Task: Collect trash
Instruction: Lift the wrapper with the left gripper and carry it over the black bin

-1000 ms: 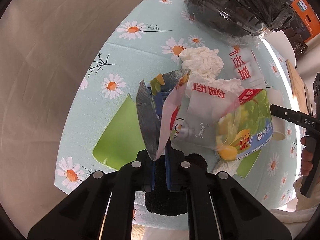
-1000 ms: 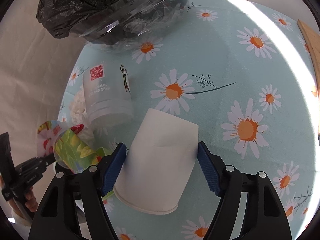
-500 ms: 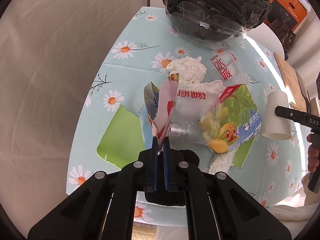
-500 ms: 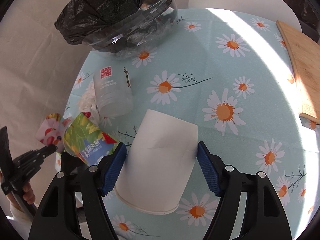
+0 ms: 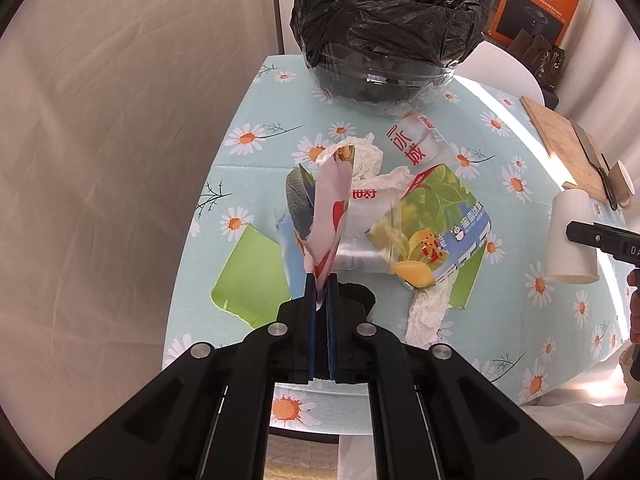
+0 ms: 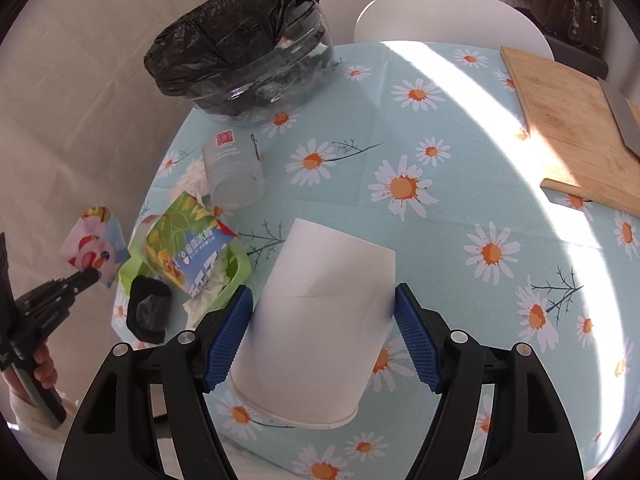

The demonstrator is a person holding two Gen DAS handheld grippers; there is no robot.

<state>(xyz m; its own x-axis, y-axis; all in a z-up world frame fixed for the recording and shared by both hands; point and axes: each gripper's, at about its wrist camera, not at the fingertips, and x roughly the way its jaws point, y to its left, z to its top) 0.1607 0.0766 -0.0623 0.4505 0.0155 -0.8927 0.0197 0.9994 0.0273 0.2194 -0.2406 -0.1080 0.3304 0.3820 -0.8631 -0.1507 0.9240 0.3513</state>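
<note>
My left gripper [image 5: 321, 286] is shut on a crinkled snack wrapper [image 5: 330, 216] and holds it above the table; the wrapper also shows in the right wrist view [image 6: 94, 236]. My right gripper [image 6: 324, 320] is shut on a white paper cup [image 6: 320, 320], held upside down above the table; the cup also shows in the left wrist view [image 5: 570, 240]. A clear bin lined with a black bag [image 5: 384, 40] stands at the far end of the table and also shows in the right wrist view [image 6: 244, 44].
On the daisy tablecloth [image 6: 440, 140] lie a green drink cup [image 5: 436, 236], a clear plastic cup [image 6: 232, 168], crumpled tissues [image 5: 362, 152], green paper [image 5: 252, 272] and a black lump [image 6: 148, 308]. A wooden board [image 6: 572, 120] lies at the right.
Both grippers have risen and pulled back from the table with their loads, so the bin and more of the table now show. The wrapper and the cup stay gripped.
</note>
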